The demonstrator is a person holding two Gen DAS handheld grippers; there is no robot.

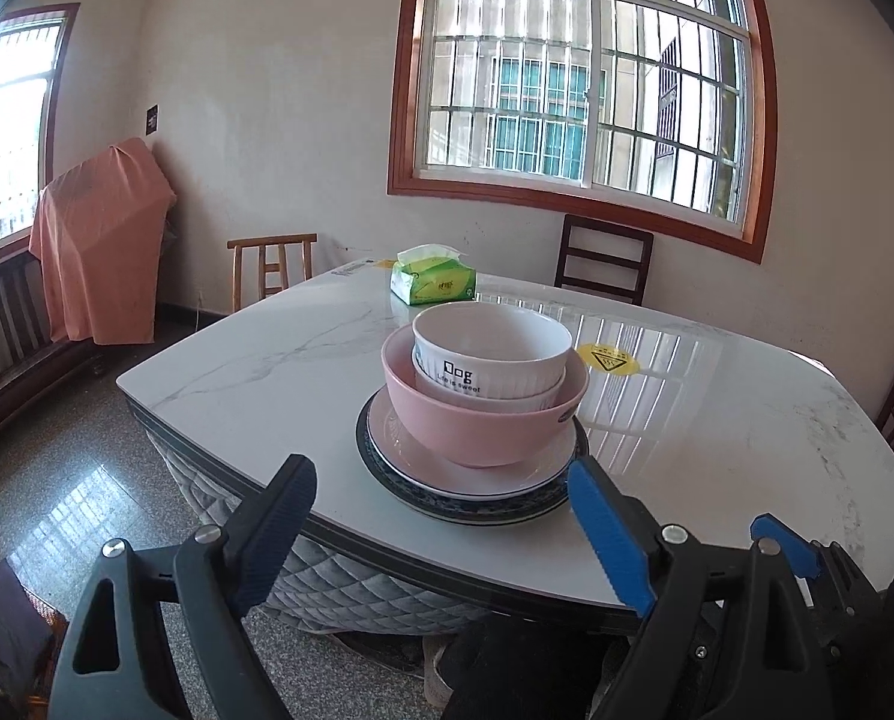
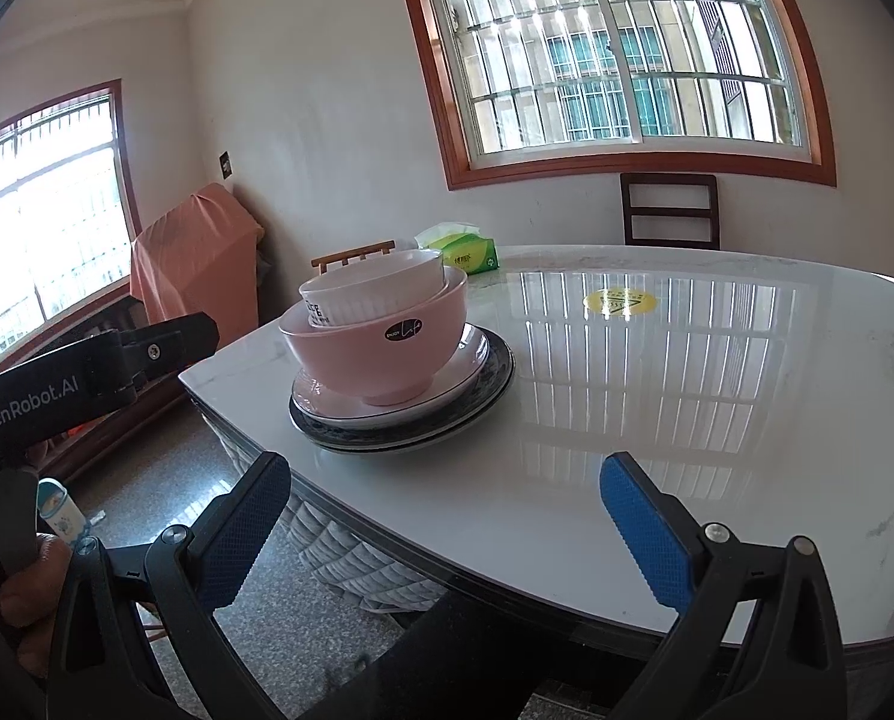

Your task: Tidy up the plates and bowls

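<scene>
On the marble-topped desk the dishes already sit in one pile: a white bowl nests inside a pink bowl, which stands on a pale plate resting on a dark-rimmed plate. The pile is near the desk's front edge, with a green tissue pack well behind it.

The stacking looks done or close to it, so the step in hand is probably a last check or a clean retreat. To do that well, keep both tools low and clear of the rims, and nudge only if the white bowl, which seems to sit slightly tilted, needs centring.

The left hand-held gripper is spread wide and holds nothing; the pile lies just ahead, between its tips. The right hand-held gripper is likewise wide apart and empty, with the pile ahead and to its left.
</scene>
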